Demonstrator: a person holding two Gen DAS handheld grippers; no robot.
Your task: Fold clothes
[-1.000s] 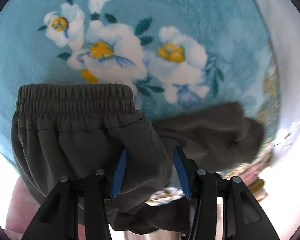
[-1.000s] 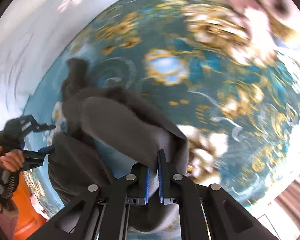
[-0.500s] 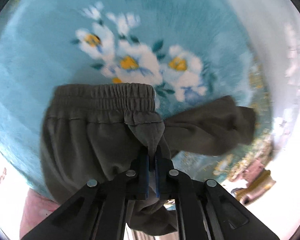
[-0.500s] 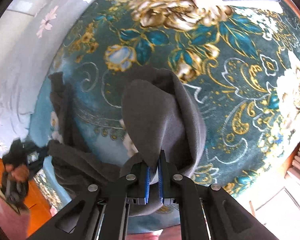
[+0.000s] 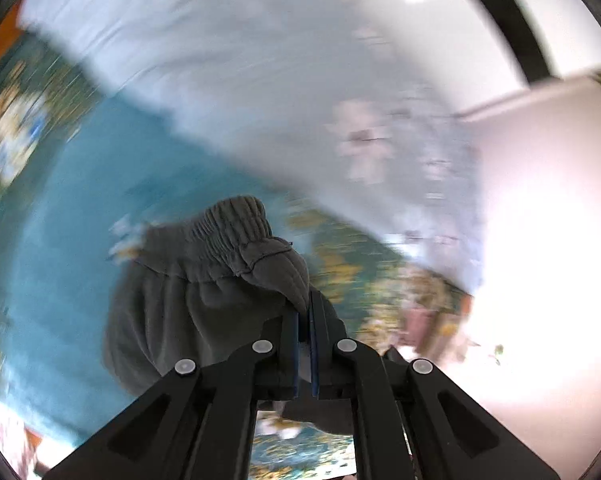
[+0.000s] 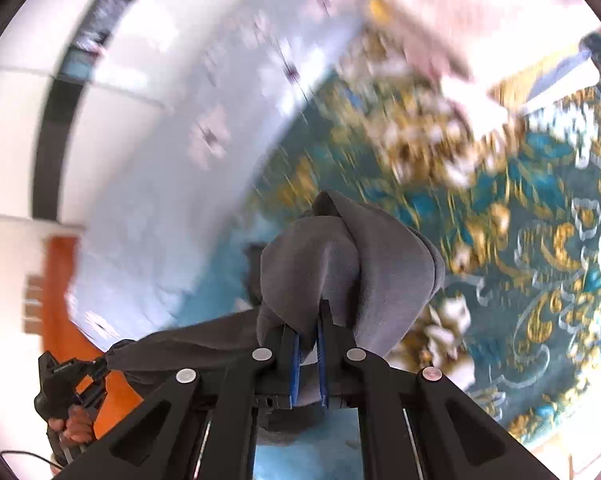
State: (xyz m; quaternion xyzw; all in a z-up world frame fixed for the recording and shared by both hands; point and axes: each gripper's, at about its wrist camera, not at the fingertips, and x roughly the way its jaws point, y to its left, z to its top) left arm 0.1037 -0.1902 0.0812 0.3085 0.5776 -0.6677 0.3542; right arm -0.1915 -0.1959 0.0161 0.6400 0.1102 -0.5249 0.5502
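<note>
Got both grippers clamped on the grey pants (image 5: pixel 204 300) right now: left gripper (image 5: pixel 305 322) has its jaws pinched shut on the elastic waistband end, right gripper (image 6: pixel 309 334) is shut on a bunch of leg fabric. The pants hang off the jaws, lifted above the blue floral blanket (image 5: pixel 60 216). Long axis runs left gripper to right, sagging between. Everything's motion-blurred, so I'm guessing a bit, but the waistband side looks nearer the bed.

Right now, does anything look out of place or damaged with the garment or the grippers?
Nothing stands out. The grey pants hang bunched between the left gripper and right gripper, both shut on cloth; no tear shows, though blur hides detail.
</note>
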